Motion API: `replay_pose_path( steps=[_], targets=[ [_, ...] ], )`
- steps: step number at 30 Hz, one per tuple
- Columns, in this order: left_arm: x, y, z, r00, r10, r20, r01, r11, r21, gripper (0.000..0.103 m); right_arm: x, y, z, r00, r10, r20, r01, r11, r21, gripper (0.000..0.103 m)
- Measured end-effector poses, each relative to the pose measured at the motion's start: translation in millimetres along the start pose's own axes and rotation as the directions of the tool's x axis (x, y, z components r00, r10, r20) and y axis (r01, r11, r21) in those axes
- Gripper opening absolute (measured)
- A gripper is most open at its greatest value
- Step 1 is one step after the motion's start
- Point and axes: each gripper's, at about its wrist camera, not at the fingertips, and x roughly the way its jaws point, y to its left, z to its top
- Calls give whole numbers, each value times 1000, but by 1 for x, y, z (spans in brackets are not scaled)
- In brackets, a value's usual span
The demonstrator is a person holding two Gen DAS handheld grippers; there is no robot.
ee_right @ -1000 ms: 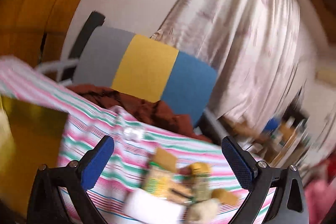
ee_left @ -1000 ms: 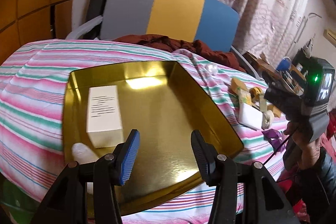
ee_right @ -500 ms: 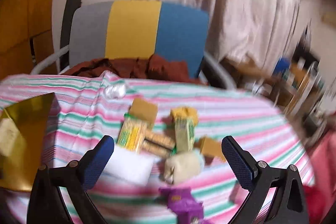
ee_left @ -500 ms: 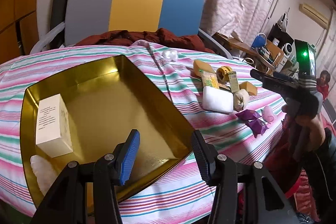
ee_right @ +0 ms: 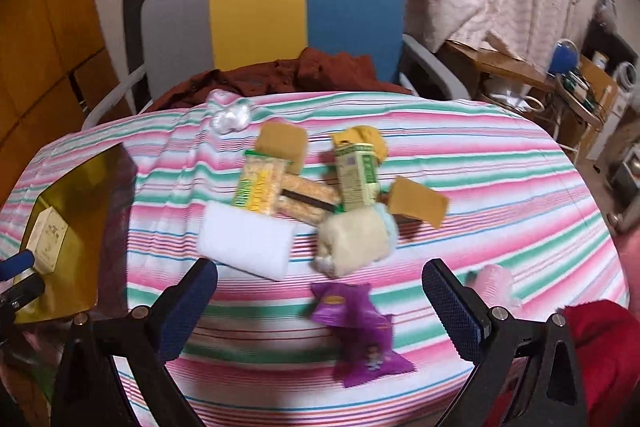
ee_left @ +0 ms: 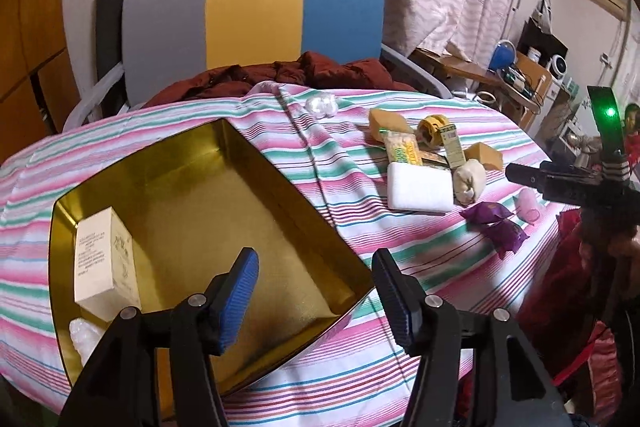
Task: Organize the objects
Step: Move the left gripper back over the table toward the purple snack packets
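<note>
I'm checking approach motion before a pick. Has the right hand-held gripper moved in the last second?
Yes. The right hand-held gripper swung right and tipped down: against the chair, its view went from the gold tray edge to the white block and purple packets.

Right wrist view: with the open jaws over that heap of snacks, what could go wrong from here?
1. The white foam block, cream pouch and cracker packs overlap, so closing the right gripper may catch two items or scatter them.
2. The purple wrappers lie flat and may slip out.
3. The gold tin overhangs the table edge; a bump might tip it.
</note>
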Motion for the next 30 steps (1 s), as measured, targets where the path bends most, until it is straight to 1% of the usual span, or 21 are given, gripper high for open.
replay_pose_path(
  steps=[3, 6, 8, 11, 13, 15, 17, 20, 24, 30],
  targets=[
    [4, -7, 3, 1000, -10, -6, 11, 1000, 19, 60, -7, -21, 2, 999, -33, 13, 32, 998, 56, 103],
    [9, -17, 7, 999, -37, -18, 37, 999, 37, 60, -9, -42, 1, 997, -75, 19, 72, 990, 117, 103],
    [11, -26, 9, 998, -60, -19, 60, 997, 53, 60, -8, -56, -1, 997, -76, 8, 74, 983, 169, 103],
    [17, -39, 12, 996, -82, -32, 85, 994, 72, 60, -5, -80, -8, 1000, -18, -6, 19, 956, 292, 103],
    [22, -49, 14, 993, -108, -54, 112, 990, 80, 60, -1, -96, -14, 999, 43, -2, -39, 922, 384, 103],
    [27, -57, 16, 989, -129, -66, 135, 986, 93, 60, 0, -107, -20, 996, 82, 18, -82, 886, 456, 103],
    [33, -67, 18, 985, -149, -84, 157, 982, 106, 60, -1, -113, -22, 994, 99, 46, -109, 865, 489, 103],
    [45, -80, 21, 972, -203, -115, 214, 972, 93, 59, -3, -113, -25, 991, 115, 67, -133, 856, 500, 103],
    [59, -101, 23, 955, -258, -148, 275, 955, 107, 59, -3, -116, -26, 987, 134, 88, -160, 843, 513, 103],
    [83, -133, 29, 916, -347, -199, 373, 922, 108, 56, -2, -122, -28, 982, 155, 108, -189, 823, 535, 103]
  ],
)
